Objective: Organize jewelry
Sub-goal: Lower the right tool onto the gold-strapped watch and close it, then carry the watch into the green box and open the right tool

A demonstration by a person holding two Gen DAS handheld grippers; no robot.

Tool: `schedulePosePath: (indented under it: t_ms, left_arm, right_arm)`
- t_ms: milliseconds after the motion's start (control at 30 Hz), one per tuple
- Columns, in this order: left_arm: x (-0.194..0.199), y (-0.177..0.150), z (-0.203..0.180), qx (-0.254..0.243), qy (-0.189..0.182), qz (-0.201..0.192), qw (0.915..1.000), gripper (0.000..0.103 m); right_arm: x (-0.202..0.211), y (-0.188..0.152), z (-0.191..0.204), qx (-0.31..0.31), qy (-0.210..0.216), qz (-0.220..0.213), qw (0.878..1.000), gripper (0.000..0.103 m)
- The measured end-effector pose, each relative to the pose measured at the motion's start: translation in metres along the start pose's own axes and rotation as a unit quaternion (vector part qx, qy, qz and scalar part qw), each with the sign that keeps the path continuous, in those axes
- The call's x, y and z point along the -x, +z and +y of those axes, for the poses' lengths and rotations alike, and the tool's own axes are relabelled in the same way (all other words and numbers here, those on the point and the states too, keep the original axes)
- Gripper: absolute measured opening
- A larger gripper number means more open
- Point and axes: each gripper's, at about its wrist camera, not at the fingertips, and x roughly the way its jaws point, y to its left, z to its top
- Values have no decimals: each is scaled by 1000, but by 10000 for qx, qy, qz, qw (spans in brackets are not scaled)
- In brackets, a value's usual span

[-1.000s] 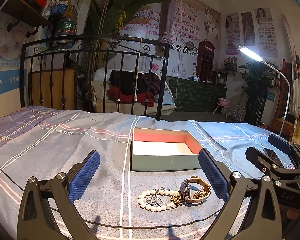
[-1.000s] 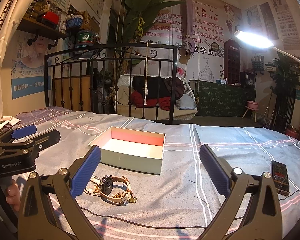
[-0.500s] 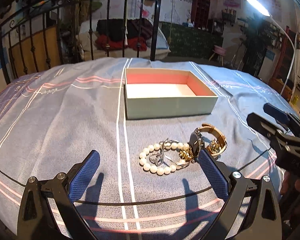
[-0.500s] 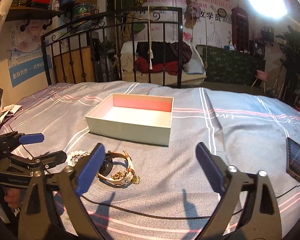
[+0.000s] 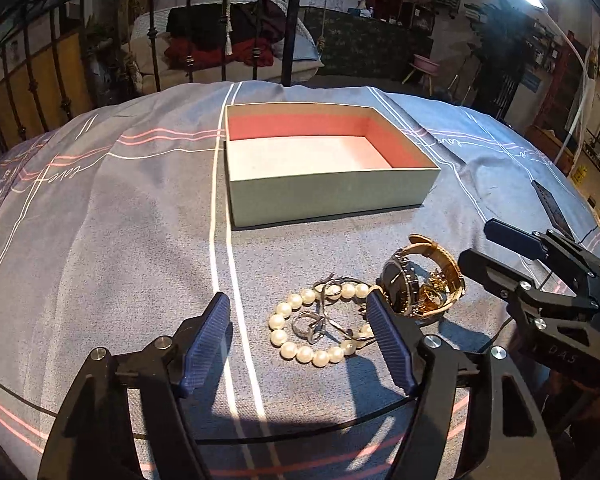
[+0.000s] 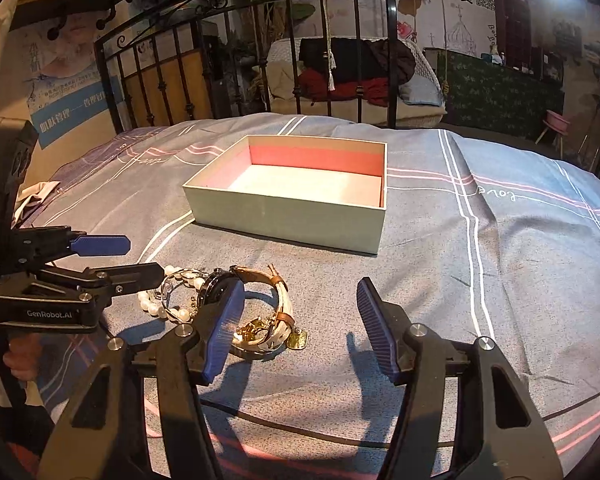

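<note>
Hovering low over the bed (image 5: 100, 200), left gripper (image 5: 300, 322) tilted down, fingers apart beside the pearl bracelet (image 5: 320, 328). Right gripper (image 6: 300, 320) likewise spread, empty, left finger just before the watch (image 6: 256, 300). Jewelry heaped between both, near the open box (image 5: 324, 196) mid-bed.

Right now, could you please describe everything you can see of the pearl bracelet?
The pearl bracelet is a closed loop of round white beads lying flat on the blue bedspread, in front of the open box. Silvery rings and a thin chain rest inside its loop. The watch sits against its right side. The left tool is open around it, not gripping.
</note>
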Motion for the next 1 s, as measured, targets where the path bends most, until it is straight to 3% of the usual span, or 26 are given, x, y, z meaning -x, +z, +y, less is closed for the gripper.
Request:
schedulePosePath:
  t_ms: [133, 267, 433, 533, 800, 1000]
  left_arm:
    - [-5, 4, -17, -381, -116, 10, 9992, 46]
    - [-16, 10, -23, -526, -119, 168, 9984, 36]
    - [-24, 11, -22, -520, -102, 247, 9983, 14]
    - [-22, 11, -20, -471, -147, 187, 9986, 6]
    - [-9, 13, -17, -332, -189, -80, 9992, 2]
    - [-3, 17, -18, -301, -181, -168, 9992, 2]
  right_arm:
    - [-11, 2, -1, -32, 26, 312, 9995, 44]
    - [-19, 0, -1, -60, 54, 423, 9991, 44]
    - [-27, -5, -1, -62, 128, 612, 9980, 40]
    - [-31, -6, 0, -24, 159, 714, 9973, 35]
    - [-33, -11, 6, 105, 181, 800, 9966, 15]
    - [-27, -10, 3, 138, 182, 664, 9975, 15]
